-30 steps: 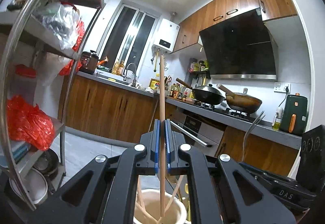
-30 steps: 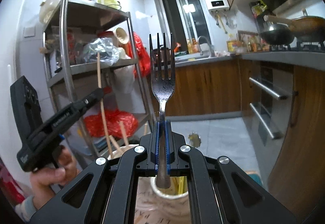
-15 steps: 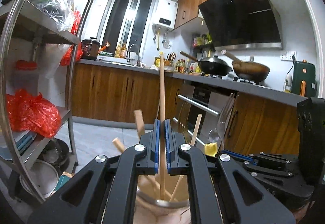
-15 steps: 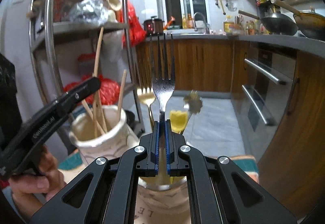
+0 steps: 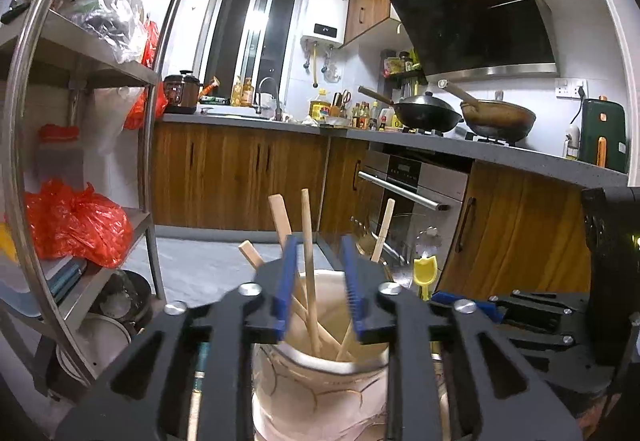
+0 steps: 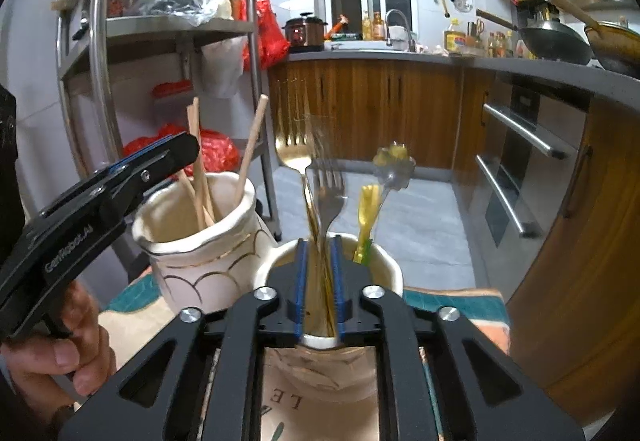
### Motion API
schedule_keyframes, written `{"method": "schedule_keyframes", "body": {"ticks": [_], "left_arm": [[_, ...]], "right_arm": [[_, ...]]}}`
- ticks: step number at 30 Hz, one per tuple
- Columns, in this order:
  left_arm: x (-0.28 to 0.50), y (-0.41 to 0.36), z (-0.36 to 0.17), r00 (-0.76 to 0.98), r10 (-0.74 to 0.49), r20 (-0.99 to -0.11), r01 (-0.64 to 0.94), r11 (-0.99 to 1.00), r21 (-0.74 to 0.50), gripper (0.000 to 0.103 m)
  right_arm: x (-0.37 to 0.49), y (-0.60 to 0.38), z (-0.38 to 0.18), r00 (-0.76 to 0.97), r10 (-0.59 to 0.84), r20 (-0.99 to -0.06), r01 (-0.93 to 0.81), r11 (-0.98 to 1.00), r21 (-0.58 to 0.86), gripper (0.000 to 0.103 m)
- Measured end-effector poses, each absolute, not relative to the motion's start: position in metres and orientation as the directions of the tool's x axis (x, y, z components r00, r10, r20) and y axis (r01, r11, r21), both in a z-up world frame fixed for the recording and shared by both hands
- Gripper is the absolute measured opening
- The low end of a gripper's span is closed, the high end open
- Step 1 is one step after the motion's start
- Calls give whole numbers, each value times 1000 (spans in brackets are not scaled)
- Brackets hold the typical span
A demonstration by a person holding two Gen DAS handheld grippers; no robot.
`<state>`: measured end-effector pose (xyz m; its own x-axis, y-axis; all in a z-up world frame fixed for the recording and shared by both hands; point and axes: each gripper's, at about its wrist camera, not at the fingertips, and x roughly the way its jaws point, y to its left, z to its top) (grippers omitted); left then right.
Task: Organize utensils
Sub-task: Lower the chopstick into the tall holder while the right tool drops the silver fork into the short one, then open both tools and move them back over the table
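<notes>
Left gripper (image 5: 318, 291) jaws apart over chopstick (image 5: 309, 265) in cream jar (image 5: 320, 393). Right gripper (image 6: 319, 283) jaws apart, fork (image 6: 326, 193) blurred (seemingly dropping) in cup (image 6: 384, 269). Both placements apparently done; leftovers unseen.

We are in a home kitchen: wood-fronted cabinets (image 5: 240, 177) under a grey countertop (image 5: 500, 153), two woks (image 5: 428, 113) on the hob beneath a black range hood (image 5: 472, 21), a built-in oven (image 5: 412, 181), a sink tap (image 5: 272, 93), a wall-mounted water heater (image 5: 326, 19), and a steel storage rack (image 5: 100, 65).

Cream jar (image 6: 200, 265) with gold scallop lines (blue-padded black gripper (image 6: 319, 281) nearby), red bags (image 5: 76, 227).
</notes>
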<state>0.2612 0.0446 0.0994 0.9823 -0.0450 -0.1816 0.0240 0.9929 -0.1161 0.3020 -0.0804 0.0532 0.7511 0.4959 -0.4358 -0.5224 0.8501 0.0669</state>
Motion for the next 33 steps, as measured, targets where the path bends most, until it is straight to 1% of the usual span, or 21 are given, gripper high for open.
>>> {"method": "schedule_keyframes", "body": {"ticks": [1, 5, 9, 10, 14, 19, 26, 29, 33], "left_arm": [[259, 45, 100, 983, -43, -178, 23, 993, -114, 29], [244, 46, 104, 986, -36, -161, 19, 994, -103, 42], [228, 45, 108, 988, -31, -152, 17, 995, -94, 49], [226, 44, 109, 988, -31, -152, 17, 996, -93, 52], [211, 42, 108, 984, -39, -174, 26, 997, -76, 54], [187, 39, 101, 971, -54, -231, 46, 998, -41, 54], [174, 45, 71, 930, -67, -363, 47, 997, -63, 56], [174, 46, 53, 898, -68, -436, 47, 997, -59, 56], [176, 45, 28, 846, -70, -529, 51, 997, -50, 56]], "right_arm": [[300, -82, 55, 753, 497, -431, -523, 850, 65, 21], [289, -86, 61, 759, 502, -414, -530, 847, 54, 21], [274, -92, 67, 769, 503, -395, -532, 846, 41, 22], [270, -94, 67, 770, 504, -391, -533, 845, 39, 22], [254, -102, 66, 764, 512, -393, -542, 840, 42, 22], [236, -113, 56, 734, 525, -431, -563, 825, 48, 22], [223, -127, 28, 669, 554, -495, -579, 807, 120, 25], [221, -128, 9, 621, 563, -545, -585, 796, 155, 27], [216, -126, -8, 582, 556, -593, -590, 791, 162, 34]]}}
